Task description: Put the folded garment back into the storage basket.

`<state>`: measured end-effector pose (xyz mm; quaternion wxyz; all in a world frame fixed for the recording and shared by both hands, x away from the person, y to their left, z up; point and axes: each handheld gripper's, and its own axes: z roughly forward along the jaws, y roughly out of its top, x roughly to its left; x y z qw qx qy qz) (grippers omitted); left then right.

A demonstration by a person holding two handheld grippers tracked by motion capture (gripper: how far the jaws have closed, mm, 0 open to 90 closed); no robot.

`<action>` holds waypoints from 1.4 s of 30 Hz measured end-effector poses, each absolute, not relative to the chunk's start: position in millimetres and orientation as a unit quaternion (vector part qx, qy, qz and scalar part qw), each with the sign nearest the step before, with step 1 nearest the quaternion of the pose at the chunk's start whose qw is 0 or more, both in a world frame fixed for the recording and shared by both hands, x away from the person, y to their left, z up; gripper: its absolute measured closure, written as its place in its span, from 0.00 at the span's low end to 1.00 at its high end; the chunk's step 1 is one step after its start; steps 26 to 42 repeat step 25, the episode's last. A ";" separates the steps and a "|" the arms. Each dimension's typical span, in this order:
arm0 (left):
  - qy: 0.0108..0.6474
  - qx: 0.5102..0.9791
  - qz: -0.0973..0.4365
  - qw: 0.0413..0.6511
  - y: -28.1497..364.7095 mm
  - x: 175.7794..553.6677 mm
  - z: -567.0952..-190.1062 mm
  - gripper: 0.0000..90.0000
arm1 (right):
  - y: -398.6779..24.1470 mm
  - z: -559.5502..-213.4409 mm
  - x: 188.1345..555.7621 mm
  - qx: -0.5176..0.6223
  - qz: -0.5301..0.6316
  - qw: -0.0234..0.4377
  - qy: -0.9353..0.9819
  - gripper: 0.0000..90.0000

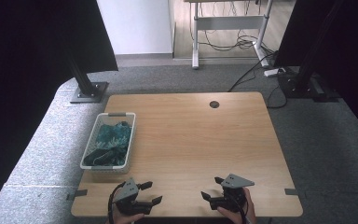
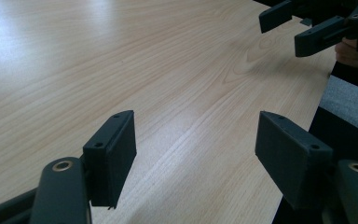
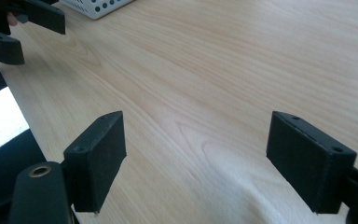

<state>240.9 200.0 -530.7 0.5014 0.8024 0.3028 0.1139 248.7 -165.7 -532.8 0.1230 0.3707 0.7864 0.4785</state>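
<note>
Both grippers hover wide and empty over the table's near edge: the left gripper (image 1: 150, 192) near the left corner, the right gripper (image 1: 213, 187) toward the right. The basket (image 1: 89, 157) of teal cloth (image 1: 112, 140) sits against the left edge, just beyond the left gripper. My advice: bring the left one in from above, clear the rim, and pinch a raised fold.

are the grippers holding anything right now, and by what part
Nothing is held: the left gripper and right gripper are both open over bare table.

The worktop (image 1: 191, 135) is pale wood-grain laminate, smooth with a soft sheen. The left tongs (image 1: 150, 192) and right tongs (image 1: 213, 187) look like matt black plastic, their pads faintly grainy. The basket (image 1: 89, 164) is white perforated plastic holding teal cloth (image 1: 113, 140).
</note>
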 end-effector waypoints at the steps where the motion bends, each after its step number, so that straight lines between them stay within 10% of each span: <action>1: 0.304 0.802 0.114 0.502 200.7 240.5 -531.5 0.31 | -167.7 -534.0 247.6 0.372 0.478 0.121 0.786 0.22; 42: 0.314 0.799 0.111 0.501 205.1 241.3 -534.6 0.29 | -177.4 -543.0 242.0 0.380 0.463 0.129 0.790 0.20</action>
